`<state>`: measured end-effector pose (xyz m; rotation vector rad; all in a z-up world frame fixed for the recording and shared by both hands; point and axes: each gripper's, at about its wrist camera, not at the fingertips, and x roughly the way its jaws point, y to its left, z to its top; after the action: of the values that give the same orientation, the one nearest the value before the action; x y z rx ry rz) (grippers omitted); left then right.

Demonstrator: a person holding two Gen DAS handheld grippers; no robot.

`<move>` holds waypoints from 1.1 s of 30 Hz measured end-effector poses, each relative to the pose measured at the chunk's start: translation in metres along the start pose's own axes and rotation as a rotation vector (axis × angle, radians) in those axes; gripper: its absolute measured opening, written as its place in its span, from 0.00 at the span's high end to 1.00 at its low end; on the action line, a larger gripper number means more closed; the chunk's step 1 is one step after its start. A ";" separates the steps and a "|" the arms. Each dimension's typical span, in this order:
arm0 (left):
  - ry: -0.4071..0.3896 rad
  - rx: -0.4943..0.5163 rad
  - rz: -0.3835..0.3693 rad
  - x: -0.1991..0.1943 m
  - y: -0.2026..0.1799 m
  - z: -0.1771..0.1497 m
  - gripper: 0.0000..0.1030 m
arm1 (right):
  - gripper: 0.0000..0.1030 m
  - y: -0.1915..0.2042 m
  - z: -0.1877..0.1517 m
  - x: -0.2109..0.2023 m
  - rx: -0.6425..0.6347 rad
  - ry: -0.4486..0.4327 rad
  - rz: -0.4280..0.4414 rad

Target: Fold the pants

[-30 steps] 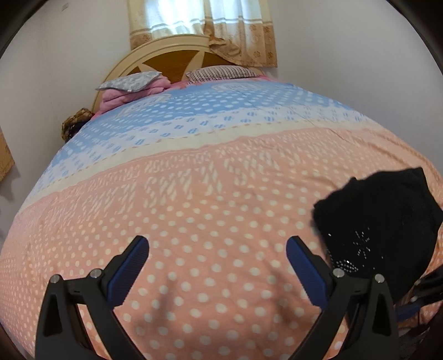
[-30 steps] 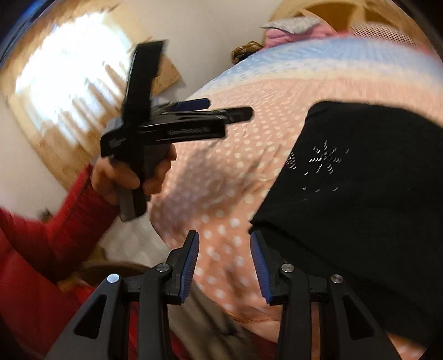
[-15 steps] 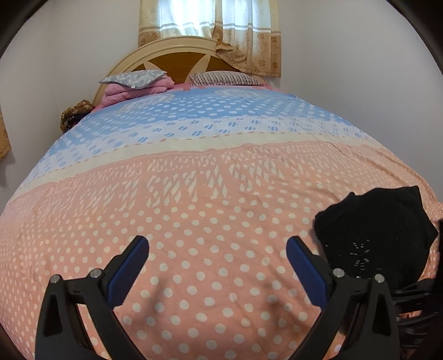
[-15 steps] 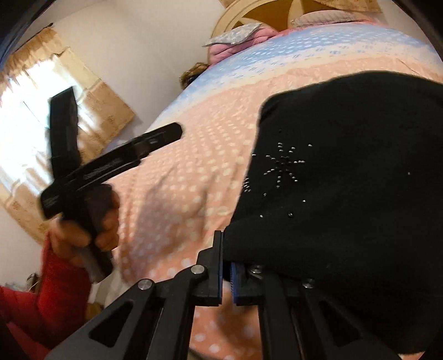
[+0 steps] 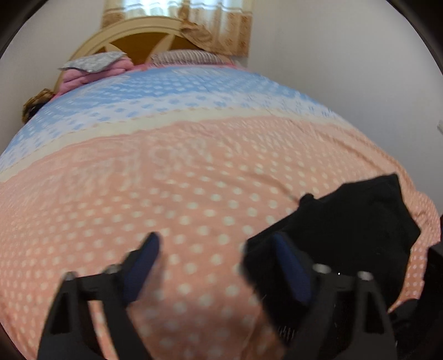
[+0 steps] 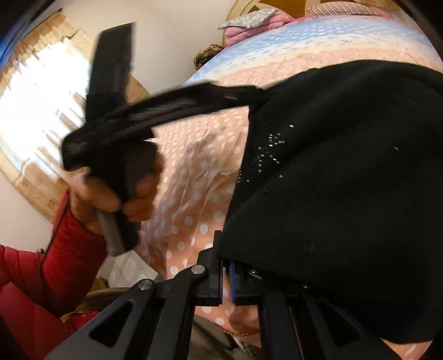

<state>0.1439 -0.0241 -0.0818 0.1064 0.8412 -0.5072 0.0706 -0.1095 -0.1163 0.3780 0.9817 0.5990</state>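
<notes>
Black pants (image 6: pixel 332 166), folded into a compact bundle, lie on the near right corner of the bed, on the peach polka-dot bedspread (image 5: pixel 166 193). Small rhinestone studs (image 6: pixel 270 155) show on the upper face of the cloth. Fabric looks soft and thick; edges slump rather than lie crisp.

Right gripper (image 6: pixel 226 279): fingers pinched together on the near hem of the pants, cloth draped over the top of the jaws. Grasp looks firm, at an edge rather than a corner.

Left gripper (image 5: pixel 216 265): jaws spread wide, nothing between them. In its own view its right pad (image 5: pixel 288 265) sits at the left edge of the pants, overlapping the cloth; the other pad (image 5: pixel 144 260) is over bare bedspread. Both views are motion-blurred, so whether it touches cloth cannot be told. From the right wrist view the left hand (image 6: pixel 116 193), red sleeve (image 6: pixel 55 263) behind it, holds the tool with its tips at the far left corner of the bundle.

Step in hand, as judged: securing a second grip on the bundle, for a further fold or to lift it away. Which one cannot be told.

Next move calls for: left jaws closing on the left edge through all layers, level with the right grip, so the bundle lifts evenly without unfolding.

Beyond: blue dotted band of bedspread, pillows (image 5: pixel 91 62), wooden headboard (image 5: pixel 149 41), curtained window (image 5: pixel 177 8).
</notes>
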 end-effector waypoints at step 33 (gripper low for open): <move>-0.092 0.156 0.017 -0.010 -0.070 0.031 0.66 | 0.99 -0.053 -0.051 -0.104 0.049 -0.047 -0.085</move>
<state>0.1265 -0.0901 -0.0461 0.2319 0.7101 -0.5573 0.0000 -0.2143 -0.1034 0.3905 0.9638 0.4880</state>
